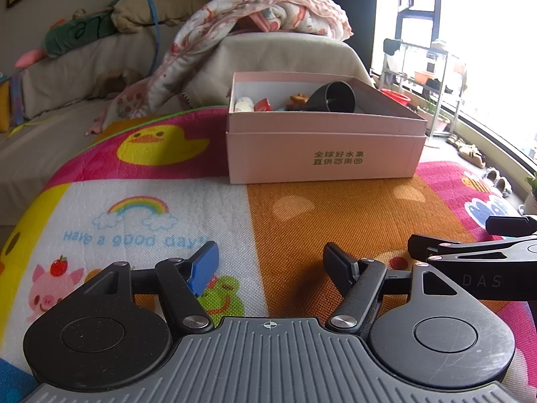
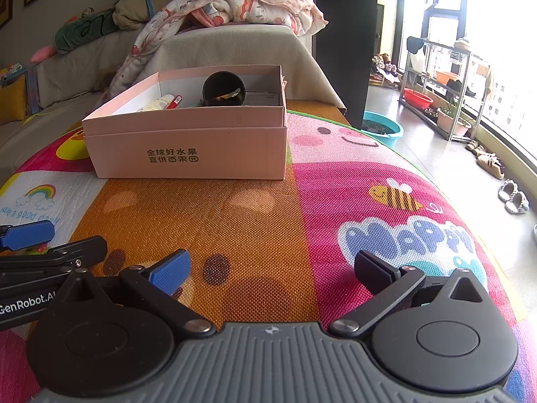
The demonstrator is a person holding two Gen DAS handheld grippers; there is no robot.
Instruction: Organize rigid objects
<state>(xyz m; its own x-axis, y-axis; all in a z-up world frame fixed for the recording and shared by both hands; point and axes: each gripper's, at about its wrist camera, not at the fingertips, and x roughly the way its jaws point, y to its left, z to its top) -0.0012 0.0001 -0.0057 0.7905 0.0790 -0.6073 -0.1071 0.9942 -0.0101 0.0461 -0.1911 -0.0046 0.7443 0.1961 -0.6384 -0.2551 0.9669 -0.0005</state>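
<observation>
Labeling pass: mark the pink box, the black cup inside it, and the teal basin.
pink box (image 2: 188, 154): right wrist view, front wall by the printed text.
black cup (image 2: 223, 84): right wrist view, dark inside of its mouth, lying on its side.
teal basin (image 2: 389, 139): right wrist view, outer wall, on the floor.

A pink box (image 1: 322, 147) rests on the colourful play mat (image 1: 302, 221).

Home living rm: covered sofa (image 1: 84, 63) w/ blanket (image 1: 268, 10), kids' cartoon play mat (image 2: 335, 201), slippers (image 2: 513, 196) by big window (image 2: 503, 50).
</observation>
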